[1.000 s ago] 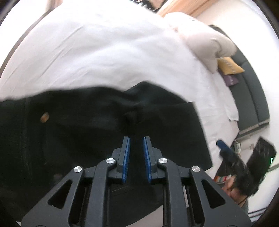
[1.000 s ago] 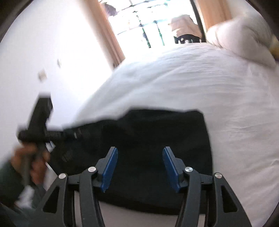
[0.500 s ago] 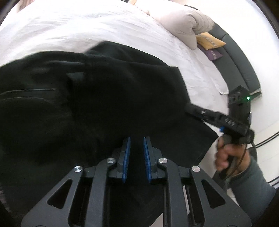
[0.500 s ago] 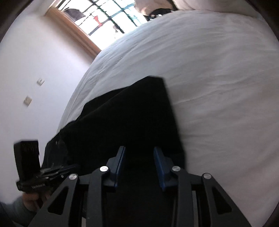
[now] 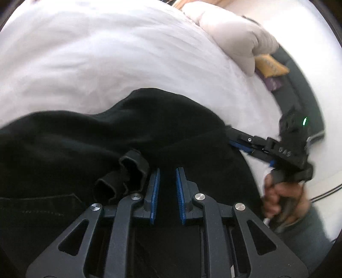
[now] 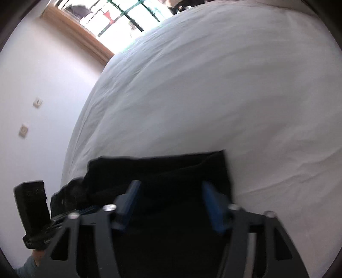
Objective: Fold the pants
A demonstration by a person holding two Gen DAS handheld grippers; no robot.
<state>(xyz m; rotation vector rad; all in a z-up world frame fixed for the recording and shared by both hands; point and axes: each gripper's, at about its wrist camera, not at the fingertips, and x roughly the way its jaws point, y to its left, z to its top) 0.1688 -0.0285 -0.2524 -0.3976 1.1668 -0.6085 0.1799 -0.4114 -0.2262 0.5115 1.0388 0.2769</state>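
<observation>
Black pants (image 5: pixel 149 132) lie on a white bed (image 5: pixel 106 53), bunched, with a rolled edge (image 5: pixel 128 171) just left of my left gripper. My left gripper (image 5: pixel 167 177) sits low over the pants; its blue pads stand a narrow gap apart with dark cloth between them. In the right wrist view the pants (image 6: pixel 171 171) end in a straight edge on the sheet (image 6: pixel 235 85). My right gripper (image 6: pixel 171 192) is open wide above that cloth, holding nothing. It also shows in the left wrist view (image 5: pixel 237 141) at the pants' right edge.
A beige pillow (image 5: pixel 235 36) and a yellow cushion (image 5: pixel 269 66) lie at the bed's far right, beside a dark headboard (image 5: pixel 299 92). A window (image 6: pixel 128 15) and a wall with switches (image 6: pixel 23 130) are to the left. The left gripper's body (image 6: pixel 32 205) is at lower left.
My right gripper's jaws have gone from nearly closed to wide open and it has drawn back. The pants have bunched up in front of my left gripper, whose jaws kept their narrow gap.
</observation>
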